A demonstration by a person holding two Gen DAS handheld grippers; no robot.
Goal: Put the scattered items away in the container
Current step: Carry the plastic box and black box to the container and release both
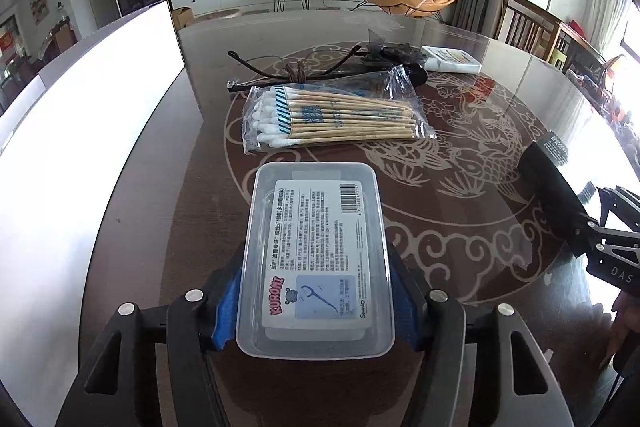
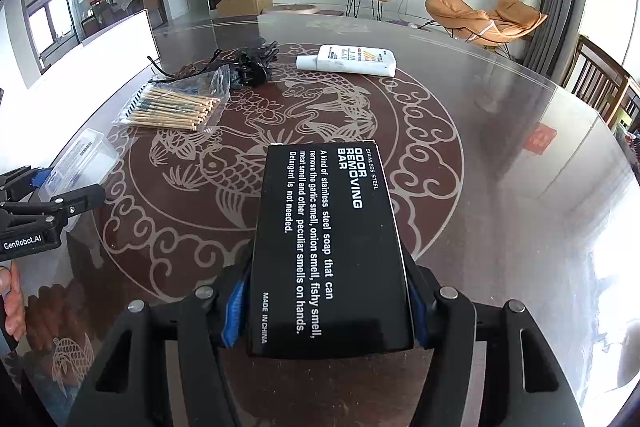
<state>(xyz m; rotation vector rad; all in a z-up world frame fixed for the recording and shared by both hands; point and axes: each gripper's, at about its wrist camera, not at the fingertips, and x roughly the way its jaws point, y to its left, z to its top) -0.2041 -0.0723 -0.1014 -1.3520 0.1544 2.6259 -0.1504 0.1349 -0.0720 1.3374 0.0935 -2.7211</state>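
Over the table, left tongs [image 1: 316,311] clamp a clear box [image 1: 316,255]; right tongs [image 2: 326,311] clamp a black carton [image 2: 332,247].

On the table [image 2: 500,131] the left gripper [image 1: 316,301] holds the clear box [image 1: 316,259] near the near edge toward the left side, with a labelled pack inside it, and the right gripper [image 2: 326,307] holds the soap carton [image 2: 328,247] to its right. Beyond the clear box lies the bag of cotton swabs [image 1: 336,117], and behind the bag, toward the far edge, lie the glasses [image 1: 296,67] and a tangle of clips [image 2: 250,67]. Right of the clips, near the far edge, lies the flat tube [image 2: 348,61], well apart from the carton.
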